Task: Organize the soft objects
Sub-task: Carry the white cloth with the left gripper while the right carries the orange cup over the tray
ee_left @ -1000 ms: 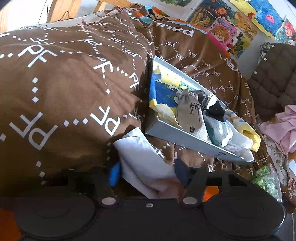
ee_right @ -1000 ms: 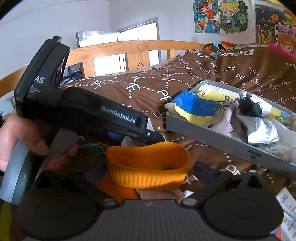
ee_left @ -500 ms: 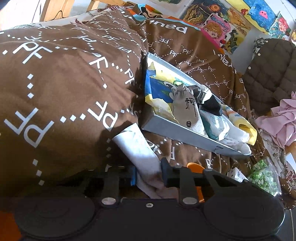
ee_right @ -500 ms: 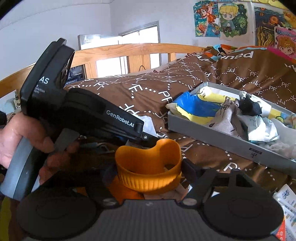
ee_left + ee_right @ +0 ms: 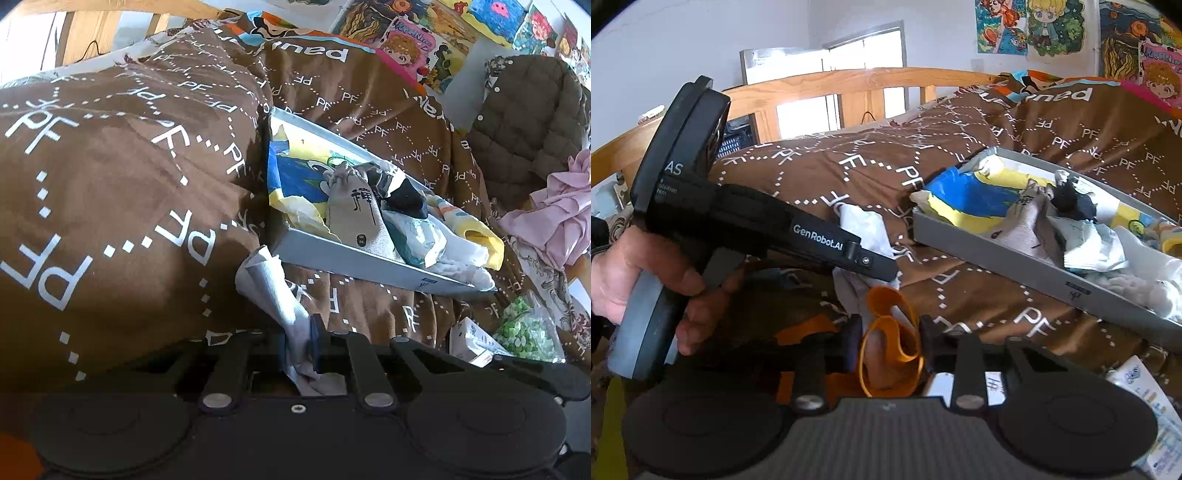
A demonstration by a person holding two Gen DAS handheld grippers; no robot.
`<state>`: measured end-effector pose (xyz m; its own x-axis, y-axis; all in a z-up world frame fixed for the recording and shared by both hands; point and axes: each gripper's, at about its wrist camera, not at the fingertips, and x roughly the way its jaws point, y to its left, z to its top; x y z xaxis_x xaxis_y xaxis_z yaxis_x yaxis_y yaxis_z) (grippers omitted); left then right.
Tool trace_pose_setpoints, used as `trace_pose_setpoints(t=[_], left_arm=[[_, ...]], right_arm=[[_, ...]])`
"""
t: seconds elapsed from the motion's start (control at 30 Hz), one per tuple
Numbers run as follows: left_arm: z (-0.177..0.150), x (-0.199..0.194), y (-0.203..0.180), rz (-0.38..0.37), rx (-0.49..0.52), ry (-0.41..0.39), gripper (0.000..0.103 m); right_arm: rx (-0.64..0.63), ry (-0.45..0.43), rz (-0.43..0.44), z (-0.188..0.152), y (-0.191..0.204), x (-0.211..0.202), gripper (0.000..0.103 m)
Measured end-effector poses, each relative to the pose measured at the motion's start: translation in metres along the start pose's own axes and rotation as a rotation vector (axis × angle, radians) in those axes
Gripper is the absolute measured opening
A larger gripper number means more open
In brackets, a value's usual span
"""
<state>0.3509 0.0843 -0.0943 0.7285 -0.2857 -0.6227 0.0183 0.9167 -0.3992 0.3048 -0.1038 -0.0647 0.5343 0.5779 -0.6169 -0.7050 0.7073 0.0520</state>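
Two grips going at once here on the bed, over the brown quilt [image 5: 122,206]. The grey tray [image 5: 354,260] sits tilted on a fold just ahead of me, already crowded with soft things, and I judge that's where these two belong.

Largest first: the white cloth [image 5: 275,295]. My left gripper [image 5: 299,350] has clamped right down on its near end, pads pinching a thin bunch of fabric. The cloth runs long from the jaws up and away to the left, its free end lying against the quilt beside the tray's near corner. To do this well I should lift straight up before swinging right, so the loose end trails clear of the tray wall and doesn't snag under it.

Smaller: the orange band [image 5: 892,343]. My right gripper [image 5: 886,347] is closing on it now, the band between the pads and squashed from a loop into a narrow upright fold, with its long axis running away from the camera towards the cloth. It looks like the pads have bitten, though blur along the right side makes that hard to confirm. I'd finish the squeeze before moving; it's springy and could pop out.

My left hand [image 5: 650,280] on the handle is close by, so keep the grippers apart when lifting.
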Motion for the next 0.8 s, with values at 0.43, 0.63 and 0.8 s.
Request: trace_pose_setpoints(t=[0.43, 0.63, 0.8], left_arm=[[0.007, -0.012, -0.007, -0.001, -0.01, -0.098, 0.01], [0.02, -0.029, -0.019, 0.002, -0.029, -0.208, 0.009], [0.029, -0.042, -0.031, 0.007, -0.055, -0.294, 0.009]], right_arm=[[0.101, -0.052, 0.03, 0.005, -0.019, -0.016, 0.027], [0.137, -0.122, 0.026, 0.013, -0.031, -0.036, 0.027], [0.148, -0.2, -0.012, 0.023, -0.044, -0.05, 0.027]])
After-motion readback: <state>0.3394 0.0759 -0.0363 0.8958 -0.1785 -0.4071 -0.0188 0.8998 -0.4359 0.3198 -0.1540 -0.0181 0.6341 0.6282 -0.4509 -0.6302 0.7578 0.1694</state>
